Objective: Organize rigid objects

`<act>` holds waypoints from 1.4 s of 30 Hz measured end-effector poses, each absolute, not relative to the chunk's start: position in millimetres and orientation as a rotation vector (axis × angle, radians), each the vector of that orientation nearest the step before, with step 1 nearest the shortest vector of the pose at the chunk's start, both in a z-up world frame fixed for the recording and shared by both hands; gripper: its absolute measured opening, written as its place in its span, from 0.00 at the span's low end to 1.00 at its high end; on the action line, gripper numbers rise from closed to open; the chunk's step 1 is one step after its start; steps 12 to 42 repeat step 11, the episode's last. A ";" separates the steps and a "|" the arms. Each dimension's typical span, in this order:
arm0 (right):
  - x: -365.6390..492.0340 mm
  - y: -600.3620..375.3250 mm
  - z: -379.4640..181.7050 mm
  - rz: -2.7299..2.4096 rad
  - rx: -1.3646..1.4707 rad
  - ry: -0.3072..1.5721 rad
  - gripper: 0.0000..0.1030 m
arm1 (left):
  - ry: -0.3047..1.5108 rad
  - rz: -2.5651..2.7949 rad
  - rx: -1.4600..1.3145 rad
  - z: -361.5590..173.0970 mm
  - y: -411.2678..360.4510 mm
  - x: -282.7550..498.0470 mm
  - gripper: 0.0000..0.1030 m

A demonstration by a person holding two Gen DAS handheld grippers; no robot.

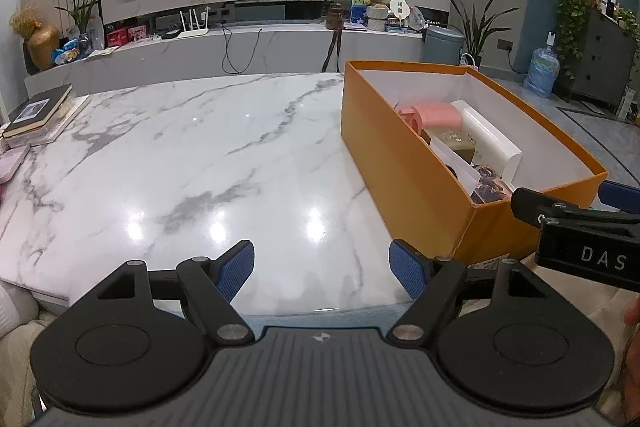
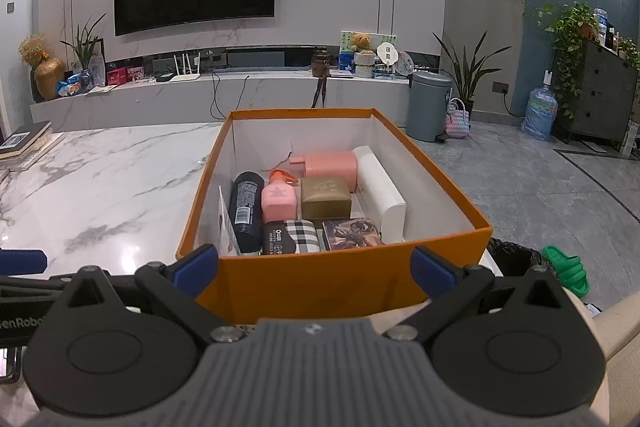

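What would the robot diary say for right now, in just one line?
left hand-held gripper: open, holding nothing | right hand-held gripper: open, holding nothing | orange box: on table, items inside

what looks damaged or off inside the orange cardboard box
The orange cardboard box has a dark jagged crack or tear in its white inner lining on the far wall, just left of the pink cylindrical container. The items inside lie packed together.
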State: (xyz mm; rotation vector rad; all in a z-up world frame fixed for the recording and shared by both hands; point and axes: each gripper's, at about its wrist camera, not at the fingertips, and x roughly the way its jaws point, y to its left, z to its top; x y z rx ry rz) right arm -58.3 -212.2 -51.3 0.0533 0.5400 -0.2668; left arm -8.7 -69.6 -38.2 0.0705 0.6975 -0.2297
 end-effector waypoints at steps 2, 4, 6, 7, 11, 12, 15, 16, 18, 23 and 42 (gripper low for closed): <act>-58.3 -212.2 -51.2 -0.267 0.053 0.540 0.98 | 0.695 -0.232 0.070 -37.8 -69.5 -8.9 0.88; -58.3 -212.2 -51.2 -0.267 0.053 0.540 0.98 | 0.691 -0.236 0.072 -37.2 -69.5 -9.4 0.88; -58.4 -212.2 -51.1 -0.267 0.053 0.540 0.98 | 0.687 -0.239 0.076 -36.4 -70.0 -10.0 0.88; -58.4 -212.2 -51.1 -0.267 0.053 0.540 0.98 | 0.685 -0.240 0.078 -36.2 -70.2 -10.4 0.88; -58.3 -212.2 -51.1 -0.267 0.053 0.541 0.98 | 0.677 -0.240 0.082 -35.2 -70.5 -10.8 0.88; -58.3 -212.2 -51.1 -0.267 0.053 0.541 0.98 | 0.677 -0.240 0.082 -35.2 -70.5 -10.8 0.88; -58.3 -212.2 -51.1 -0.267 0.053 0.541 0.98 | 0.677 -0.240 0.082 -35.2 -70.5 -10.8 0.88; -58.3 -212.2 -51.1 -0.267 0.053 0.541 0.98 | 0.677 -0.240 0.082 -35.2 -70.5 -10.8 0.88; -58.3 -212.2 -51.1 -0.267 0.053 0.541 0.98 | 0.677 -0.240 0.082 -35.2 -70.5 -10.8 0.88; -58.3 -212.2 -51.1 -0.267 0.053 0.541 0.98 | 0.677 -0.240 0.082 -35.2 -70.5 -10.8 0.88; -58.3 -212.2 -51.1 -0.267 0.053 0.541 0.98 | 0.677 -0.240 0.082 -35.2 -70.5 -10.8 0.88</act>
